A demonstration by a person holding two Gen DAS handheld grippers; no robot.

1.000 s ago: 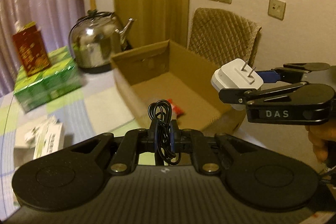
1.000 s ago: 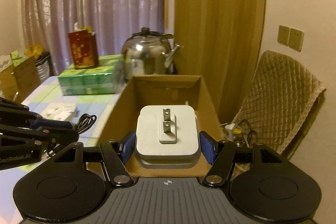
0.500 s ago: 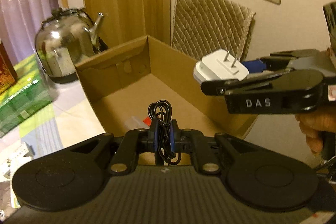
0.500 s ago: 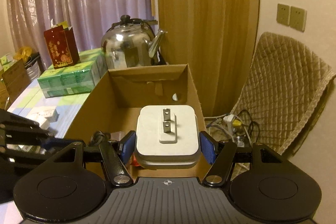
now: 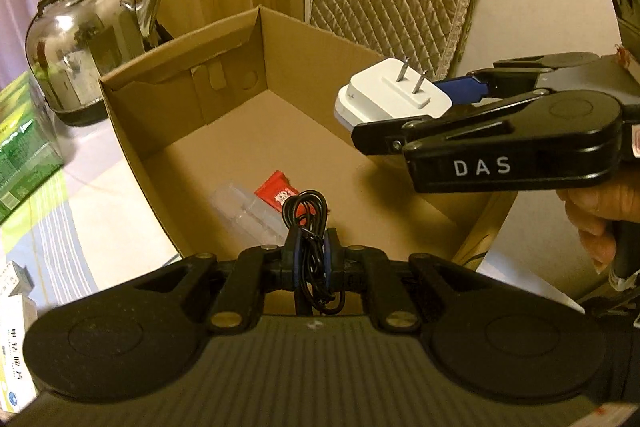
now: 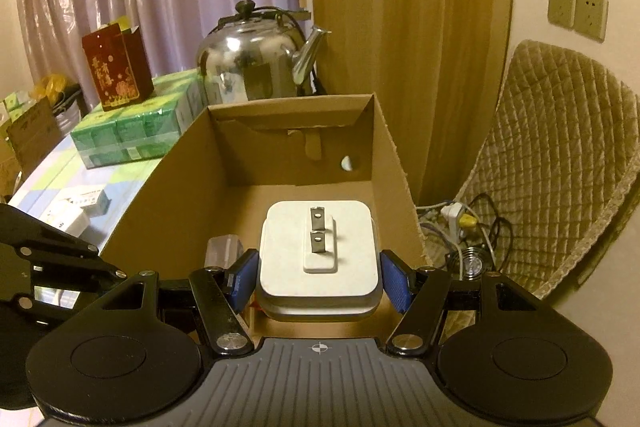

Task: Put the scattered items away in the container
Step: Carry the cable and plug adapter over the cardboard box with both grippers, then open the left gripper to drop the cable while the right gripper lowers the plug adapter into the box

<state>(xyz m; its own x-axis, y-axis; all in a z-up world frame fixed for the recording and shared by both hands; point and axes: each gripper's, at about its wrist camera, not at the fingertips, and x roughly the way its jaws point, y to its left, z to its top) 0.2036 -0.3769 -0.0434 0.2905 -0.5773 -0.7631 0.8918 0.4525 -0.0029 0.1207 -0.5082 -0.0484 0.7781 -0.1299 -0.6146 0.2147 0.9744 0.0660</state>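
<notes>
An open cardboard box (image 5: 180,67) stands on the table edge; it also shows in the right wrist view (image 6: 176,163). My left gripper (image 5: 310,251) is shut on a coiled black cable (image 5: 306,211), held above the box's near wall. My right gripper (image 6: 318,277) is shut on a white plug adapter (image 6: 318,251), prongs up, held over the box; the adapter also shows in the left wrist view (image 5: 390,99). Inside the box lie a red packet (image 5: 276,189) and a clear plastic case (image 5: 244,213).
A steel kettle (image 6: 256,63) stands behind the box. Green packs (image 6: 132,135) with a red box (image 6: 116,67) on top sit to the left. White cartons (image 6: 80,203) lie on the table. A quilted chair (image 6: 560,163) and cords (image 6: 460,227) are at the right.
Both grippers have moved forward with their loads, from short of the box to over its opening. The box interior now fills more of both views.
</notes>
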